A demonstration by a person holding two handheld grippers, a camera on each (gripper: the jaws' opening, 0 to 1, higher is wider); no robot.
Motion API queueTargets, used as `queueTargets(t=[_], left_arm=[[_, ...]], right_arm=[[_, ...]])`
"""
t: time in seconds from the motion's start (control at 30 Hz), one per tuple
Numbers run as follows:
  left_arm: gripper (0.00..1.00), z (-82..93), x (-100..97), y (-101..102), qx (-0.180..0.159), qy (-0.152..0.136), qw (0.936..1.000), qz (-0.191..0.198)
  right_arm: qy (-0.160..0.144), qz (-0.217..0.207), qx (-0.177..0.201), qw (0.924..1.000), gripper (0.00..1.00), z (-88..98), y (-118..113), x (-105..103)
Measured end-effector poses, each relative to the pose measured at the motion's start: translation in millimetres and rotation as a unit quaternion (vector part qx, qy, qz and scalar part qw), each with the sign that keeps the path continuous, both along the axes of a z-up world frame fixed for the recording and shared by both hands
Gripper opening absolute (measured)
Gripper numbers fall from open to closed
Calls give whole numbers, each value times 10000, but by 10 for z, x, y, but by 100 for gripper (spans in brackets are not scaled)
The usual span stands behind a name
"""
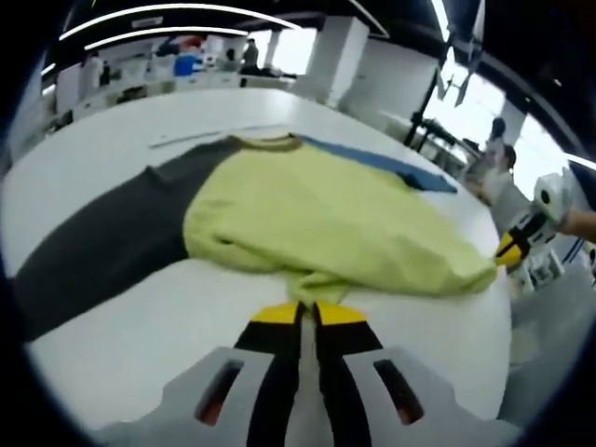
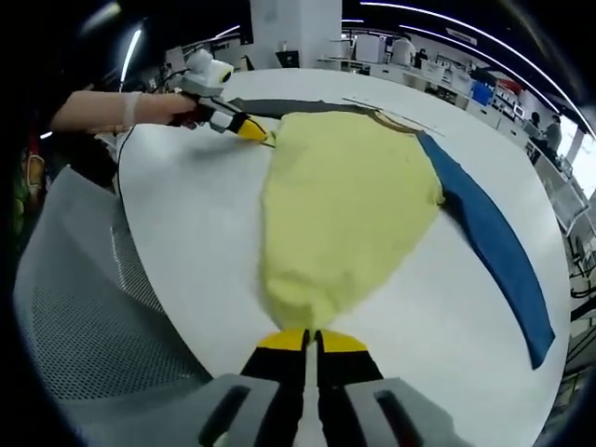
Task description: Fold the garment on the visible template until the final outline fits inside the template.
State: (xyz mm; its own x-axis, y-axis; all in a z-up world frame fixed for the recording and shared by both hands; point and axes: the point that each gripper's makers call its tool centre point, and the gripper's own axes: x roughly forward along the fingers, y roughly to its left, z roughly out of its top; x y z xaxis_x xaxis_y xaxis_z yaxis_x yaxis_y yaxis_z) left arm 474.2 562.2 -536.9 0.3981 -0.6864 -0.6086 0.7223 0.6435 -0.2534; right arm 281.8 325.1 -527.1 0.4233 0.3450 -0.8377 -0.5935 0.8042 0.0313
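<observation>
On the round white table (image 1: 140, 335) lies the yellow-green garment with dark grey and blue sleeves (image 1: 326, 223); my left gripper (image 1: 310, 312) and right gripper (image 2: 312, 340) each pinch its hem, and the right gripper view alone shows a grey mesh chair (image 2: 84, 317)

My left tool (image 1: 309, 315) has two black jaws with yellow tips, on a grey body with two dark slots. My right tool (image 2: 312, 342) looks the same. On my wrist (image 2: 128, 108) I wear a white band.

left tongs (image 1: 308, 311) clamped, right tongs (image 2: 312, 339) clamped
</observation>
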Motion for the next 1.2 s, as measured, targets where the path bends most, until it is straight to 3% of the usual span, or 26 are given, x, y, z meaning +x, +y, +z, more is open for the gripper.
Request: queueTargets(t=[0.17, 0.43, 0.83, 1.2], left_arm=[[0, 20, -27, -10, -105, 128, 9998, 113], [0, 141, -24, 67, -215, 84, 9997, 125], [0, 301, -152, 197, -288, 43, 9992, 261], [0, 412, -385, 546, -236, -3, 9990, 377]], right_arm=[[-43, 2, 0, 10000, 0, 18, -12, 27], [-156, -58, -43, 9999, 0, 105, -105, 105], [-423, -213, -139, 9988, 0, 390, -310, 245], [-553, -275, -132, 9980, 0, 501, -376, 290]])
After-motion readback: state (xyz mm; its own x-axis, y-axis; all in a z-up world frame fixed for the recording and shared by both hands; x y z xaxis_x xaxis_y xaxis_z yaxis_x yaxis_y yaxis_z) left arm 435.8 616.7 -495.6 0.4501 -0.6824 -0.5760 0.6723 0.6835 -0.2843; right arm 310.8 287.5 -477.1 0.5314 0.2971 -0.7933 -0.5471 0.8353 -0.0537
